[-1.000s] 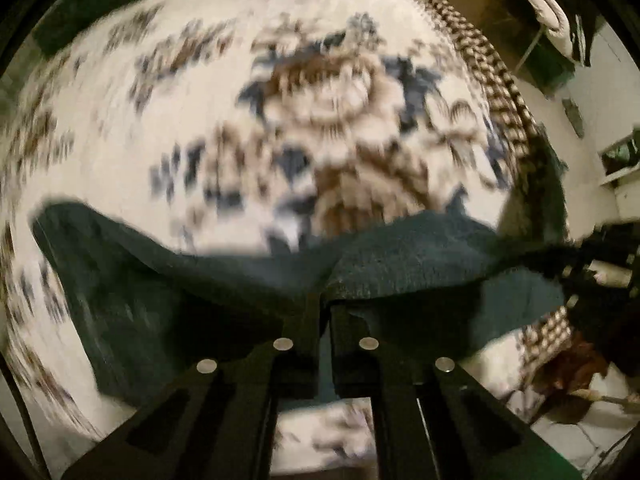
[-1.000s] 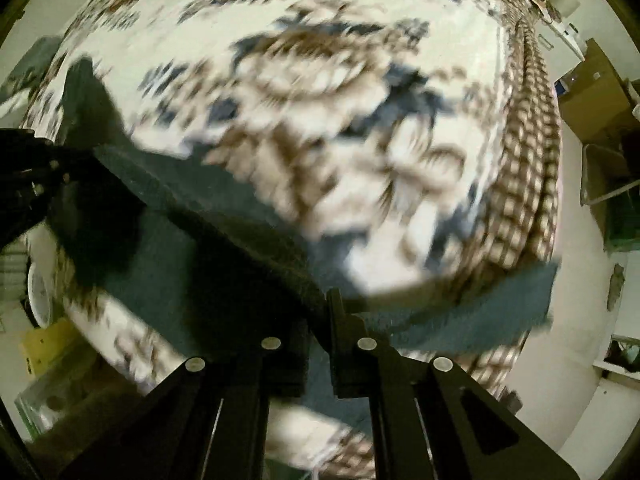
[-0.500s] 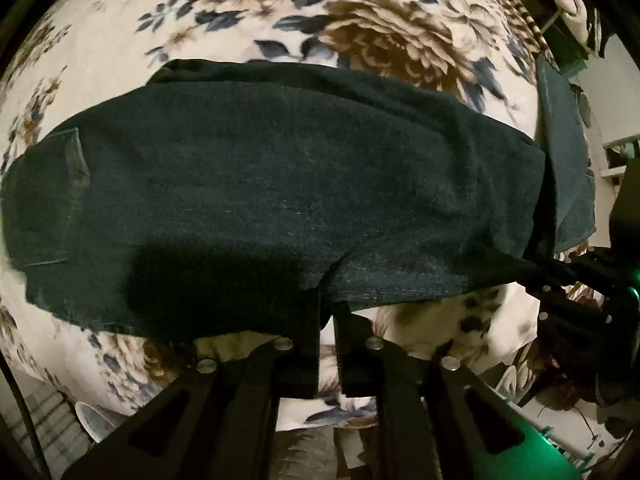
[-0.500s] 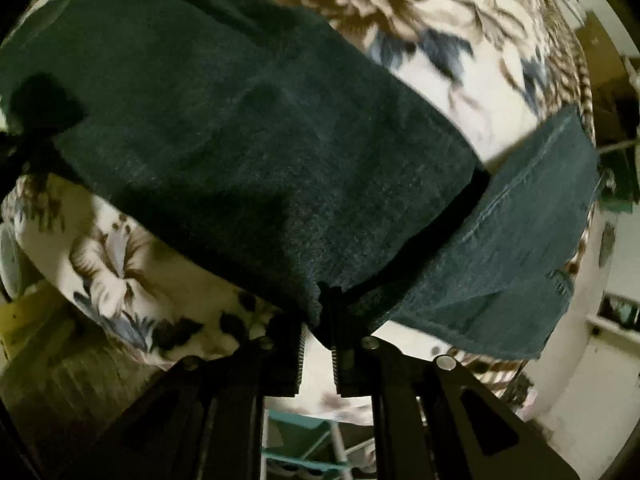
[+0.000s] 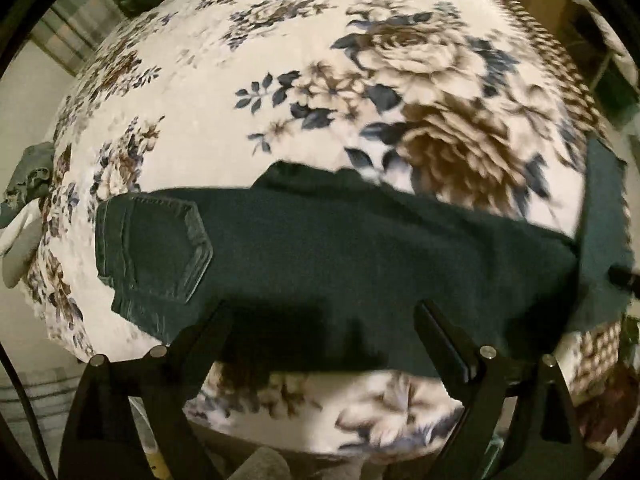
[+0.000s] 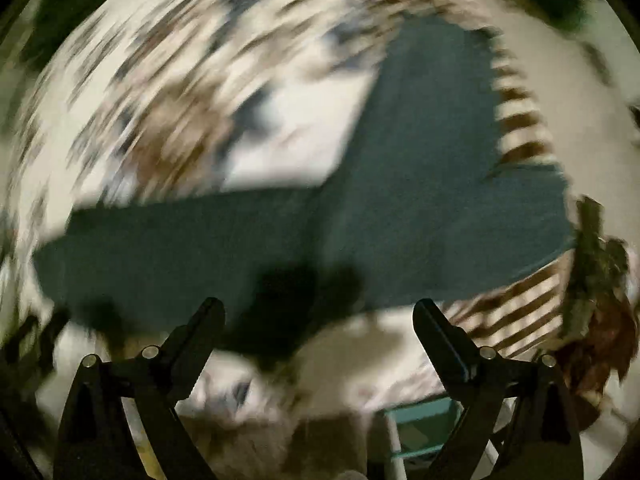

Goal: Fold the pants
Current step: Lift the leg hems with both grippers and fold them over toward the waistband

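Dark green-black pants lie flat on the floral blanket, folded lengthwise, with the back pocket at the left and the leg ends turned up at the right. My left gripper is open and empty just above the pants' near edge. In the blurred right wrist view the pants lie across the bed, one leg part angled up to the right. My right gripper is open and empty above their near edge.
The bed's near edge drops off just below the pants. A checked blanket border runs along the right side. Grey clothing lies at the bed's left edge. A teal stool stands below the bed.
Both grippers were shut on the pants' near edge and have opened, letting the pants go. The pants now rest on the bed. Both grippers have pulled back; the right one is moving fast.
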A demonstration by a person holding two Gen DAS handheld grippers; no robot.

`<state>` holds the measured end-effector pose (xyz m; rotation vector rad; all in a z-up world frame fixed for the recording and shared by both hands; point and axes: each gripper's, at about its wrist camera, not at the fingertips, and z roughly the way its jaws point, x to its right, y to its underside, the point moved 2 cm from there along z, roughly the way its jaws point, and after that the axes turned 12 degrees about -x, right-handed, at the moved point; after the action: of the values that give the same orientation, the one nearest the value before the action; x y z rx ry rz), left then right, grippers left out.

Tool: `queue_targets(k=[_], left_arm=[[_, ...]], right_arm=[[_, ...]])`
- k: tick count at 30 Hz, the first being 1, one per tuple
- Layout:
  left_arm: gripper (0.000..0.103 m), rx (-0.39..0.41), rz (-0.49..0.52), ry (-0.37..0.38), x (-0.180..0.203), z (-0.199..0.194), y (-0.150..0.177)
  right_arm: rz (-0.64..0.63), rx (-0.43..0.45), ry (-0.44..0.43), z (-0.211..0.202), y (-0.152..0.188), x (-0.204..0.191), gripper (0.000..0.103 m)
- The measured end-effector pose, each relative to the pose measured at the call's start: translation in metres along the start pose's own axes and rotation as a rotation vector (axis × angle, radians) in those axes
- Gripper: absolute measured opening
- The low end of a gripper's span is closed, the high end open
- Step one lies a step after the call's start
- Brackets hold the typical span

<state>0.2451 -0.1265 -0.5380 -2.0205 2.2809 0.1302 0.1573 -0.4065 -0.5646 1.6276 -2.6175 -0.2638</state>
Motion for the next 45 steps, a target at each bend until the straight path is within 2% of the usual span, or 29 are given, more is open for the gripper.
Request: queue_targets(k=[2,5,8,11,12,13,14,16,17,18,22,23,26,28,30,32,36,38,39,41,43,45], left_arm=[[0.093,0.002,-0.016,-0.014,0.008,0.009,-0.015],[0.093,0.006,-0.028,-0.041,0.019,0.014,-0.029],[0.093,0.007,-0.034,-0.058,0.029,0.016,-0.036],[0.093,0.000,-0.019,-0.074,0.041,0.018,-0.040],[0.093,-0.004,-0.015,-0.073,0.045,0.018,-0.040],[0.093,-0.006,-0.010,-0.074,0.049,0.018,-0.040],[0.093,-0.008,-0.006,-0.076,0.052,0.018,-0.039],[0.093,-0.016,0.002,-0.071,0.060,0.018,-0.038],[0.093,-0.021,0.006,-0.067,0.064,0.018,-0.037],[0.093,-0.026,0.008,-0.065,0.067,0.018,-0.037],[0.093,-0.019,0.009,-0.042,0.079,0.011,-0.034],[0.093,-0.016,0.009,-0.040,0.081,0.010,-0.033],[0.093,-0.014,0.001,-0.020,0.087,0.006,-0.030],[0.093,-0.019,-0.010,-0.006,0.090,0.004,-0.029],[0.093,-0.012,-0.011,-0.002,0.096,0.003,-0.026],[0.093,-0.017,-0.003,-0.004,0.102,0.005,-0.022],[0.093,-0.048,0.018,-0.011,0.115,0.018,-0.012],[0.093,-0.073,0.030,-0.013,0.120,0.025,-0.006],[0.093,-0.082,0.036,-0.014,0.121,0.027,-0.004],[0.093,-0.091,0.044,-0.015,0.123,0.030,-0.001],[0.093,-0.095,0.050,-0.018,0.125,0.032,0.001],[0.093,-0.099,0.048,-0.016,0.125,0.033,0.001]], right_arm=[[0.070,0.038,0.026,0.003,-0.041,0.015,0.097],[0.118,0.042,0.054,0.016,-0.095,0.025,0.097],[0.113,0.027,0.072,0.025,-0.132,0.019,0.097],[0.070,-0.020,0.106,0.036,-0.152,0.011,0.092],[0.065,-0.029,0.118,0.039,-0.155,0.010,0.083],[0.056,-0.038,0.131,0.041,-0.157,0.011,0.068],[0.051,-0.039,0.131,0.041,-0.155,0.016,0.057],[0.070,-0.031,0.051,0.036,-0.144,0.029,0.018],[0.088,-0.023,0.015,0.031,-0.138,0.034,0.009],[0.105,-0.006,-0.013,0.023,-0.133,0.040,0.005],[0.129,0.139,-0.178,-0.036,-0.106,0.064,0.004],[0.137,0.204,-0.229,-0.059,-0.096,0.075,0.004],[0.180,0.320,-0.313,-0.099,-0.063,0.113,0.004],[0.200,0.412,-0.376,-0.116,-0.030,0.150,0.004],[0.200,0.468,-0.398,-0.108,-0.001,0.184,0.004],[0.235,0.435,-0.386,-0.078,0.022,0.212,0.004],[0.369,0.225,-0.450,0.027,0.032,0.249,0.004],[0.438,0.136,-0.507,0.059,0.031,0.258,0.008],[0.495,0.125,-0.601,0.069,0.031,0.264,0.009],[0.574,0.141,-0.676,0.082,0.033,0.272,0.014],[0.677,0.157,-0.790,0.086,0.035,0.281,0.015],[0.753,0.155,-0.842,0.093,0.036,0.283,0.016]])
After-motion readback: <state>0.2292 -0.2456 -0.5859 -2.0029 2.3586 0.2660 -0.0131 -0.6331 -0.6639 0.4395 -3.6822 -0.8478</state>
